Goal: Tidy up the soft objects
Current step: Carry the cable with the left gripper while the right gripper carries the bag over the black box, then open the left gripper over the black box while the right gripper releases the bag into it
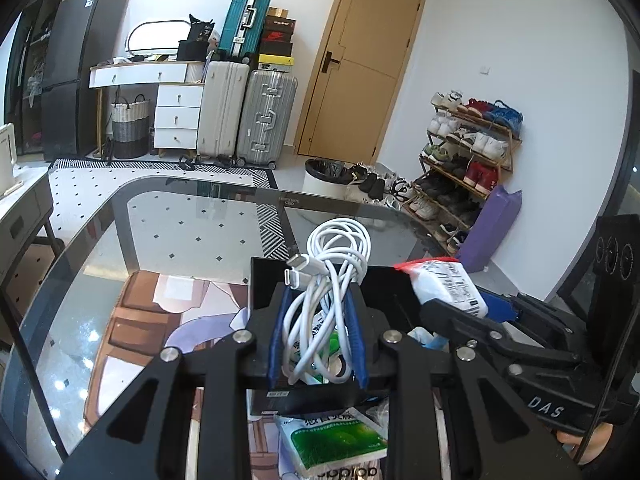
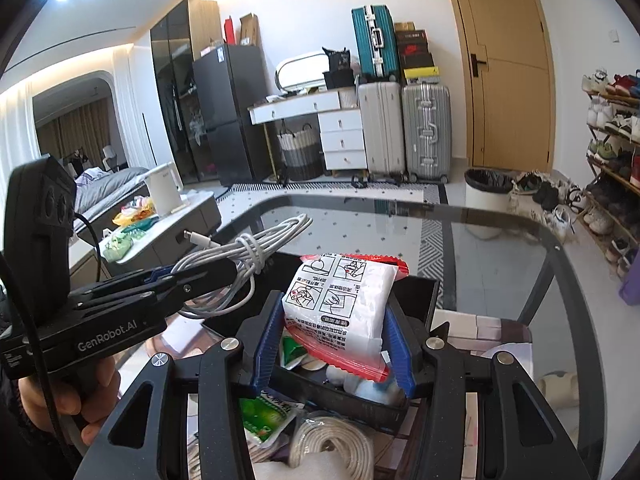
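My left gripper (image 1: 318, 300) is shut on a coiled white charging cable (image 1: 334, 268) and holds it over a black box (image 1: 264, 280) on the glass table. It also shows in the right wrist view (image 2: 240, 256). My right gripper (image 2: 336, 320) is shut on a white packet with a red edge (image 2: 340, 304), held above the same black box (image 2: 420, 292). That packet also shows in the left wrist view (image 1: 448, 284). The box holds green and white packets (image 2: 296, 354).
A green and white packet (image 1: 336, 440) and a coiled beige cable (image 2: 332, 448) lie at the near side of the box. The glass table (image 1: 180, 240) reaches toward suitcases (image 1: 248, 116), a bin (image 2: 486, 200) and a shoe rack (image 1: 468, 160).
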A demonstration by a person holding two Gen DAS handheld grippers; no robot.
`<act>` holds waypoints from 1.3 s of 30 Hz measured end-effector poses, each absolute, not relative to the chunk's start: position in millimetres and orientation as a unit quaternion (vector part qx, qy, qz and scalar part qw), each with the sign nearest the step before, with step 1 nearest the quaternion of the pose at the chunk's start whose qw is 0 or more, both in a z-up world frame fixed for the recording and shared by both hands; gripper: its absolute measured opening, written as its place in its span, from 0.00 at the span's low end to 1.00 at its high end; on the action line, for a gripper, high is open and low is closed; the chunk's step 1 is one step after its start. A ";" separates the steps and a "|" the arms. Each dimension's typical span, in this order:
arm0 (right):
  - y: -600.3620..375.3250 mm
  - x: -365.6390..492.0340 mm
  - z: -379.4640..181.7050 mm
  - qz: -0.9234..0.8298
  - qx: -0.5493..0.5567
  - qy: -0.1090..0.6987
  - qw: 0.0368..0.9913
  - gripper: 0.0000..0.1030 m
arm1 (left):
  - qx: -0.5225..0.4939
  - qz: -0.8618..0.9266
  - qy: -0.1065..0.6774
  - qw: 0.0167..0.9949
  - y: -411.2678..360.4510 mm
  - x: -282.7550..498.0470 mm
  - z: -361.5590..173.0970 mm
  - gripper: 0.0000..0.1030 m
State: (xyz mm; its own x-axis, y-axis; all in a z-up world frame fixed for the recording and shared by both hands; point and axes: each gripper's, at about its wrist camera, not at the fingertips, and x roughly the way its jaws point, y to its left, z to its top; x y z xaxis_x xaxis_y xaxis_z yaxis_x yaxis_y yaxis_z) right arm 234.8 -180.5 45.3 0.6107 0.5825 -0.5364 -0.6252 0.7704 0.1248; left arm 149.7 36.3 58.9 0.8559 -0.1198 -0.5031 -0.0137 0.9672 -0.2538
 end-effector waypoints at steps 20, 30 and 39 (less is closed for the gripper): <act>-161.4 277.6 -2.0 0.328 -0.080 0.344 0.876 0.47 | -0.070 -0.027 0.330 0.941 17.7 172.7 27.6 0.25; -159.4 265.4 -7.5 0.326 -0.097 0.358 0.869 0.48 | -0.042 -0.041 0.342 0.938 5.1 156.4 23.0 0.25; -175.1 240.7 3.8 0.329 -0.084 0.322 0.884 0.70 | -0.045 -0.052 0.340 0.938 8.8 142.4 33.9 0.32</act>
